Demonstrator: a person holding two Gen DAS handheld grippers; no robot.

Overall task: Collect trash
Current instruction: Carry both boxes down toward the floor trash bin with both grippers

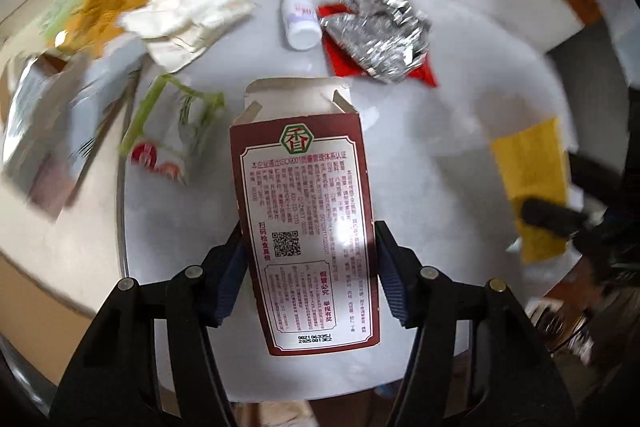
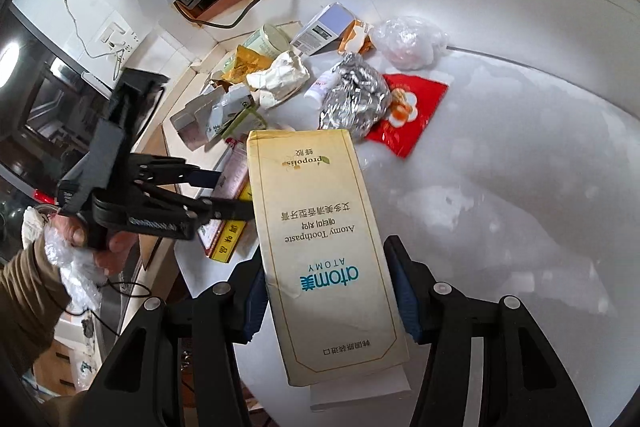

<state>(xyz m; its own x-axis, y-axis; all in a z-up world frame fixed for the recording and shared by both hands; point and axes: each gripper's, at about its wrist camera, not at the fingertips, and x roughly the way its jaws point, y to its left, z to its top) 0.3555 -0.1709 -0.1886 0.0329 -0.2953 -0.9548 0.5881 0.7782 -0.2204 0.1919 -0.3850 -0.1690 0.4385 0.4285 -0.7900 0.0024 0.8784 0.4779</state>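
Partly done, by the look of it: left tool (image 1: 308, 251) clamped on a maroon carton (image 1: 308, 227), right tool (image 2: 326, 287) clamped on a cream toothpaste box (image 2: 324, 247), both held above the white counter (image 1: 460, 147). Left to gather: foil wad (image 1: 376, 35), red packet (image 2: 408, 115), small white bottle (image 1: 300, 17), crumpled paper (image 1: 188, 7). Only in the right wrist view: the hand (image 2: 100, 243) on the left tool, with no bin visible in either.

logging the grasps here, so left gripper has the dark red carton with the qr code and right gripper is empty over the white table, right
Not quite. The left gripper does hold the dark red carton with the QR code, but the right gripper is not empty: the right wrist view shows it shut on a cream Atomy toothpaste box over the white table.
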